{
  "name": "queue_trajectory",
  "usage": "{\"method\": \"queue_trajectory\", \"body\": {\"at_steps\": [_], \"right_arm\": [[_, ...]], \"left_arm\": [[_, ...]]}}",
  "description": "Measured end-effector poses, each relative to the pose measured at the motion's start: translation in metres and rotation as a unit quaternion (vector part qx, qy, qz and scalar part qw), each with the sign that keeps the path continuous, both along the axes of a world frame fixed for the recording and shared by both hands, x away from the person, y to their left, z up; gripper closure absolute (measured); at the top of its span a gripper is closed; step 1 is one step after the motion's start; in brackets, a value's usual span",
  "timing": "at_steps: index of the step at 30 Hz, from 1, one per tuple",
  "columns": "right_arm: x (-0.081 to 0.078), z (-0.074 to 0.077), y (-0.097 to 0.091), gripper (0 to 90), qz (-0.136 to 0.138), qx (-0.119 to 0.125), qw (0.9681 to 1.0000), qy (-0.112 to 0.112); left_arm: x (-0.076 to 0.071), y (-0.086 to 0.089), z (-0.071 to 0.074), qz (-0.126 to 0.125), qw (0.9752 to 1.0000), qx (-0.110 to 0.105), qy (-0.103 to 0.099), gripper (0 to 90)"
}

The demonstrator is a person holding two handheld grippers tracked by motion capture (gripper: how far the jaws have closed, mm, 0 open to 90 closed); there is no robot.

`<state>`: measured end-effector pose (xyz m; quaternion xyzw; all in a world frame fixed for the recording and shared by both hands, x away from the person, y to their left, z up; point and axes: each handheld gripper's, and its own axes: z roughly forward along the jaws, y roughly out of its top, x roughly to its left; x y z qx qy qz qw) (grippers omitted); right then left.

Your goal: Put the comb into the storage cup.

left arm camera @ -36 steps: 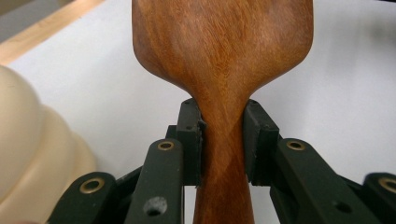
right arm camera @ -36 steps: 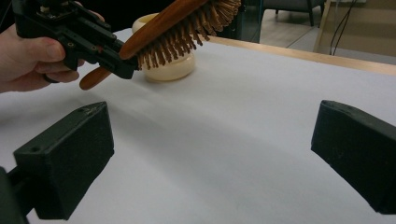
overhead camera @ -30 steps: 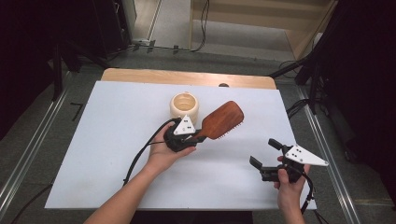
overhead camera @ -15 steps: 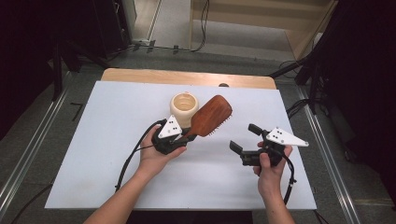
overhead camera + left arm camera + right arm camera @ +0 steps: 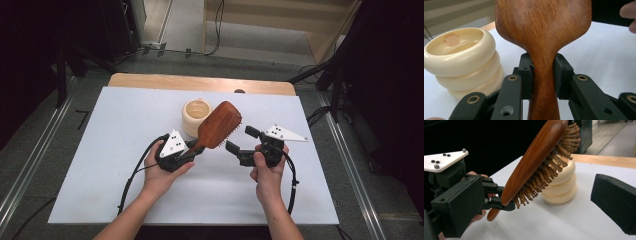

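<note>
Counting what lay on the white table (image 5: 100,165), one wooden hairbrush (image 5: 220,125) and one cream ribbed holder (image 5: 194,115) of three stacked rings were found, along with two grippers. The hairbrush was held clear of the table, tilted, its narrow neck clamped between the jaws of the left gripper (image 5: 192,152), with its bristles turned toward the right gripper (image 5: 239,141). The holder stood upright just behind the brush head, and whether the two touched could not be told. The right gripper was held near the brush with its jaws apart and nothing between them. A bare wooden strip (image 5: 150,80) was seen along the table's far edge, and grey floor (image 5: 185,25) with trailing cables beyond, between dark surroundings.
</note>
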<state>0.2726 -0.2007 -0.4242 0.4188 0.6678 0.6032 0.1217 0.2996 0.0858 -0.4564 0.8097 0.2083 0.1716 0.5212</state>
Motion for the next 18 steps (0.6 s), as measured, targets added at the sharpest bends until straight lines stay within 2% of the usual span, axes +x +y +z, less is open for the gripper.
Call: {"method": "queue_trajectory", "body": {"at_steps": [6, 9, 12, 15, 16, 18], "right_arm": [[-0.002, -0.003, 0.010, 0.0, 0.003, 0.019, 0.9997, 0.011], [-0.003, -0.006, 0.015, 0.0, 0.003, 0.024, 0.9995, 0.019], [-0.003, -0.007, 0.018, 0.0, 0.000, 0.035, 0.9990, 0.028], [-0.002, -0.008, 0.020, 0.0, 0.001, 0.044, 0.9983, 0.037], [-0.002, -0.008, 0.021, 0.6, -0.003, 0.052, 0.9977, 0.044], [-0.001, -0.009, 0.022, 3.0, -0.017, 0.052, 0.9973, 0.048]], "left_arm": [[-0.013, -0.001, -0.005, 0.006, 0.9998, -0.017, -0.010, 72.4], [-0.017, -0.004, -0.007, 0.007, 0.9997, -0.018, -0.015, 72.4], [-0.020, -0.008, -0.012, 0.008, 0.9996, -0.027, -0.011, 72.4], [-0.022, -0.010, -0.015, 0.007, 0.9996, -0.025, -0.012, 72.4], [-0.024, -0.012, -0.017, 0.005, 0.9996, -0.027, -0.009, 72.4], [-0.025, -0.013, -0.020, 0.003, 0.9997, -0.024, -0.006, 72.4]]}}
